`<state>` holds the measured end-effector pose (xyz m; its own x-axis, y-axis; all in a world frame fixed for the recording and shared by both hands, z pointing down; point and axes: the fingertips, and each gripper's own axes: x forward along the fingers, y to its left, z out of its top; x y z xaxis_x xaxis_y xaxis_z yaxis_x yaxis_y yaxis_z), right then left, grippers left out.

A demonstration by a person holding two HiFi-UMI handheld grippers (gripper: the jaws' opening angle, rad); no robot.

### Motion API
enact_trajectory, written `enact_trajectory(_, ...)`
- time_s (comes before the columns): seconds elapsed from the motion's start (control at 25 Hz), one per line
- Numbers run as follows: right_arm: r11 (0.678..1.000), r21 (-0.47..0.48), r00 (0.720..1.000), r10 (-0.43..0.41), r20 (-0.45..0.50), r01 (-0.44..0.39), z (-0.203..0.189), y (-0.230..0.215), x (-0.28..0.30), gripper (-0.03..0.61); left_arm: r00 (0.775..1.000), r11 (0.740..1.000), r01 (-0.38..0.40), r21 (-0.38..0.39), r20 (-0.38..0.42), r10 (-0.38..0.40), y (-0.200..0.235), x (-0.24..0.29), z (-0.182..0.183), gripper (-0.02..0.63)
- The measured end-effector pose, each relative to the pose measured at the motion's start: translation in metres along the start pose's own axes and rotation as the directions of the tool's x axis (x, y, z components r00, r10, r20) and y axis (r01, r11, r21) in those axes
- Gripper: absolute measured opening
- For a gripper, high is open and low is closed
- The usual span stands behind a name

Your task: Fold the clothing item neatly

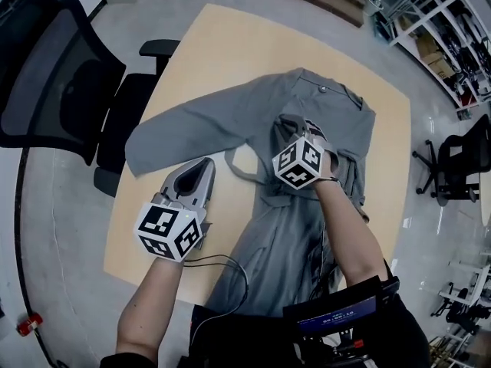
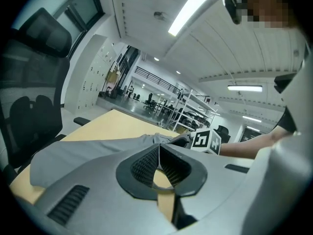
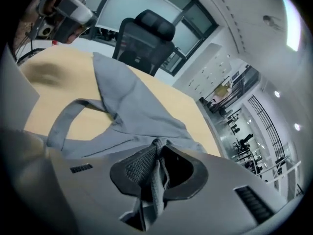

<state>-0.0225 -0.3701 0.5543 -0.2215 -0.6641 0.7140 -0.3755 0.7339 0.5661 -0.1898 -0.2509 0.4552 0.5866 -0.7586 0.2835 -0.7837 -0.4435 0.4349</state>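
1. the grey garment (image 1: 307, 121) is lying spread on the wooden table (image 1: 230, 44), with the collar at the far end and the hem trailing off the near edge. its long axis is running near-to-far, in line with the right gripper's reach.
2. the right gripper (image 1: 295, 129) is pinching a bunched ridge of the grey cloth between its pads, about mid-chest. the rest of the body is spreading ahead of and to the left of these jaws. a strap loop (image 3: 63, 119) is lying off to their left.
3. the left gripper (image 1: 202, 172) is hovering over bare table, its jaws pressed together and holding nothing. only tabletop is showing through the gap beneath the pads.
4. the outstretched sleeve (image 1: 192, 125) is lying just ahead of the left jaws and crossways to them, with its cuff end to their left. the garment's body is sitting to their right.
5. judgement: the left gripper is the nearer one to the sleeve, while the right is occupied on the body. the coming fold is probably turning on carrying that sleeve across toward the right jaws. the left jaws would need spreading first.
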Motion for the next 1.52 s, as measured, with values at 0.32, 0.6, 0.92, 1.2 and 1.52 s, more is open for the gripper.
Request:
enact_trajectory(0.32, 0.958, 0.241, 0.988, 0.148, 0.044, -0.154, -0.007, 0.020, -0.014, 0.184, 1.000, 0.999, -0.001, -0.032, -0.006, 0.001, 0.016, 0.000, -0.005, 0.000)
enact_trajectory(0.6, 0.794, 0.596, 0.990, 0.052, 0.130, -0.120, -0.038, -0.023, -0.031, 0.186, 1.000, 1.000, 0.024, -0.009, -0.001, -0.024, 0.014, 0.012, -0.002, 0.000)
enact_trajectory(0.92, 0.808, 0.588, 0.989, 0.109, -0.099, -0.030, -0.096, -0.034, -0.002, 0.178, 0.999, 0.999, -0.035, 0.032, -0.011, 0.035, 0.030, 0.002, 0.007, -0.001)
enact_trajectory(1.2, 0.806, 0.591, 0.999, 0.020, -0.026, -0.001, -0.056, -0.064, -0.006, 0.025, 0.987, 0.986, -0.163, -0.027, -0.001, 0.163, 0.064, -0.035, 0.003, -0.002)
enact_trajectory(1.52, 0.754, 0.656, 0.997, -0.017, 0.073, -0.035, 0.009, -0.081, 0.048, 0.026, 0.965, 0.964, -0.261, -0.052, -0.003, 0.261, 0.118, -0.062, -0.018, 0.000)
